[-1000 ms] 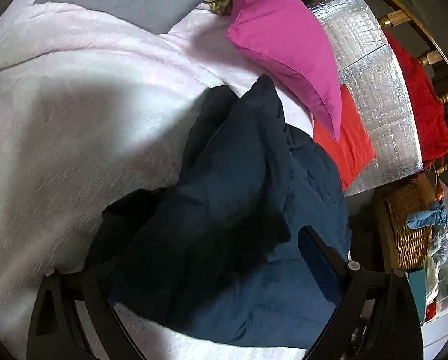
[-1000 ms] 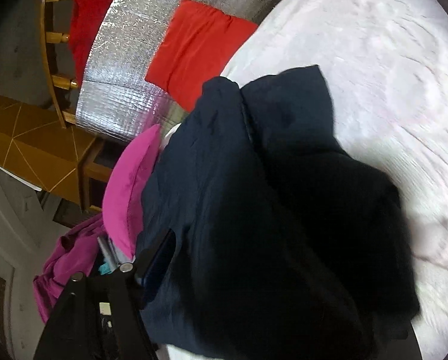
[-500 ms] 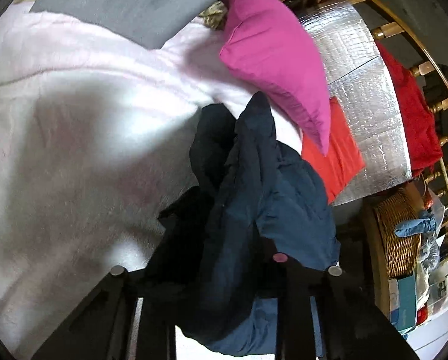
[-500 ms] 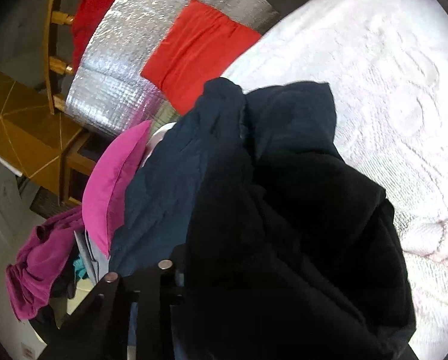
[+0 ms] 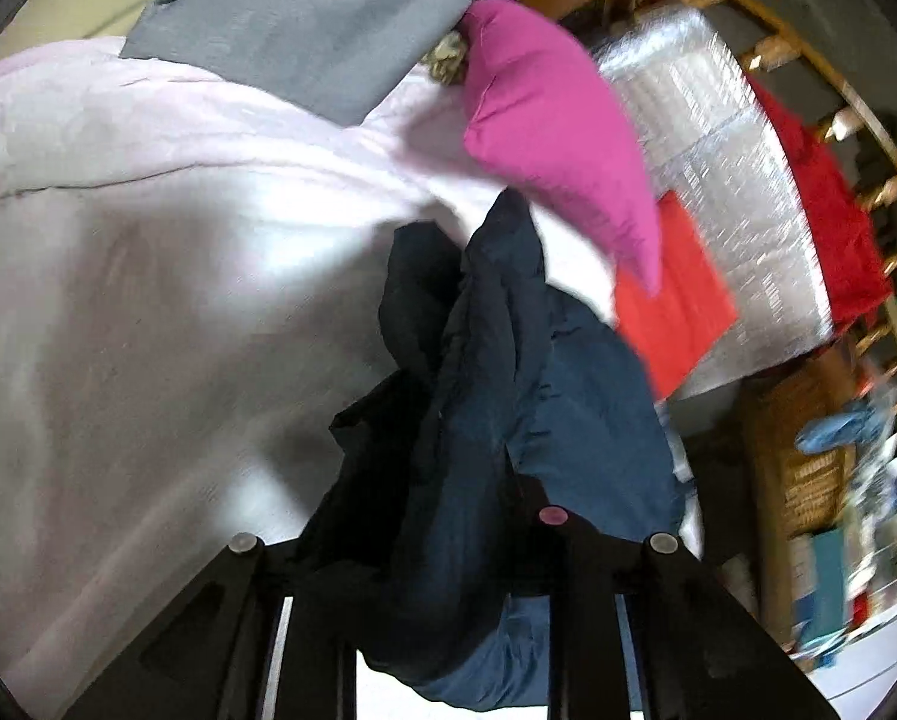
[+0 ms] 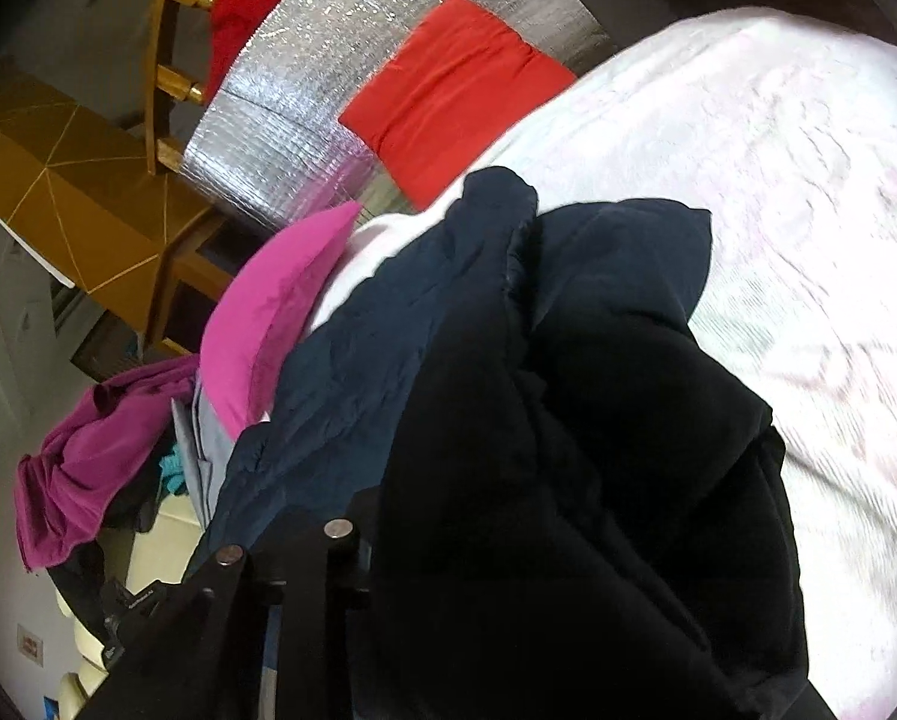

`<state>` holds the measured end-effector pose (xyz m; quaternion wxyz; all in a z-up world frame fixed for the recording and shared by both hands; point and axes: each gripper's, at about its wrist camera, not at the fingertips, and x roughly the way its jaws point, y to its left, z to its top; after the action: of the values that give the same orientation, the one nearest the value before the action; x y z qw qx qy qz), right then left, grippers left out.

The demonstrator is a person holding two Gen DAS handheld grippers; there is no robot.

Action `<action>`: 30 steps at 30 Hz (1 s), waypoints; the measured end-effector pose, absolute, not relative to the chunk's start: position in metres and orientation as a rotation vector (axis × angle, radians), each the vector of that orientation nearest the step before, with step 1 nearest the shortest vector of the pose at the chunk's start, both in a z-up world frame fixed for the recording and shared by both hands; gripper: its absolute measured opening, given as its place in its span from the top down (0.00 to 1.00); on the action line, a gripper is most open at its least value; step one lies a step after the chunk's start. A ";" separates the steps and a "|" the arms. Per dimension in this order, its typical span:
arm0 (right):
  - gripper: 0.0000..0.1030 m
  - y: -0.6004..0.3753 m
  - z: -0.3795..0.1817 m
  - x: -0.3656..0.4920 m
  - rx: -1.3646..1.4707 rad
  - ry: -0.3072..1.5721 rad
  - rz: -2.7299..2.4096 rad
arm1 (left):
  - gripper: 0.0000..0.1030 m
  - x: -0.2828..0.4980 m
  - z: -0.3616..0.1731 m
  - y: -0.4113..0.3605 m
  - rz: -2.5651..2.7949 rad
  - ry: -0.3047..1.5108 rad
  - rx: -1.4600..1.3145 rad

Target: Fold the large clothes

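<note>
1. The left gripper (image 5: 448, 546) has its fingers pressed in on a bunched fold of the dark navy fabric garment (image 5: 490, 420); the fingertips are buried in cloth and cannot be seen.
2. The right gripper (image 6: 352, 546) shows only one finger (image 6: 280, 564) beside the same garment (image 6: 538, 420), the other being hidden under black-looking folds, so I cannot tell how its jaws stand.
3. The garment hangs crumpled between both grippers over the pale pink textured bedspread (image 5: 148, 300), its lower hem cut off by the frame edge.
4. The far right of the left wrist view is blurred; a wicker basket (image 5: 808, 468) is barely legible there.
5. Beside the garment's upper end lie a magenta pillow (image 5: 556, 150), a flat red cushion (image 5: 676, 306) on a silver foil mat (image 5: 730, 180), and a grey folded cloth (image 5: 316, 30).
</note>
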<state>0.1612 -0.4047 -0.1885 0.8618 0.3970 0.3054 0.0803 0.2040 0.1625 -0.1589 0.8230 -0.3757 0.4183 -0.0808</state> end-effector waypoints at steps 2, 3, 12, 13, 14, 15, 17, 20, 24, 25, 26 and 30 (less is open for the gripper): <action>0.64 -0.409 -0.203 0.164 0.874 0.671 0.167 | 0.72 0.208 -0.169 0.160 -0.142 0.933 -0.782; 0.63 -0.411 -0.207 0.164 0.893 0.678 0.170 | 0.63 0.210 -0.173 0.160 -0.127 0.950 -0.782; 0.54 -0.437 -0.207 0.153 0.993 0.717 0.229 | 0.34 0.224 -0.186 0.181 -0.114 1.021 -0.884; 0.52 -0.439 -0.207 0.152 1.002 0.712 0.231 | 0.34 0.225 -0.188 0.187 -0.125 1.019 -0.921; 0.51 -0.442 -0.208 0.152 1.015 0.702 0.226 | 0.33 0.227 -0.190 0.191 -0.136 1.020 -0.949; 0.49 -0.446 -0.210 0.152 1.033 0.695 0.224 | 0.32 0.228 -0.192 0.194 -0.147 1.019 -0.973; 0.38 -0.455 -0.218 0.158 1.103 0.677 0.225 | 0.28 0.232 -0.196 0.198 -0.175 1.016 -1.011; 0.34 -0.469 -0.230 0.173 1.209 0.634 0.220 | 0.26 0.243 -0.202 0.200 -0.223 1.026 -1.039; 0.35 -0.469 -0.218 0.194 1.164 0.685 0.258 | 0.28 0.254 -0.200 0.196 -0.272 1.000 -1.026; 0.42 -0.466 -0.214 0.197 1.122 0.706 0.263 | 0.32 0.256 -0.198 0.194 -0.282 0.992 -1.014; 0.48 -0.462 -0.206 0.200 1.078 0.722 0.270 | 0.38 0.258 -0.193 0.190 -0.291 0.981 -0.996; 0.62 -0.448 -0.175 0.203 0.919 0.717 0.228 | 0.65 0.257 -0.175 0.184 -0.304 0.946 -0.932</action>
<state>0.2031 -0.4475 -0.1747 0.8288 0.4330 0.3378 0.1073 0.2567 0.1844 -0.1753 0.7769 -0.4307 0.4372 -0.1406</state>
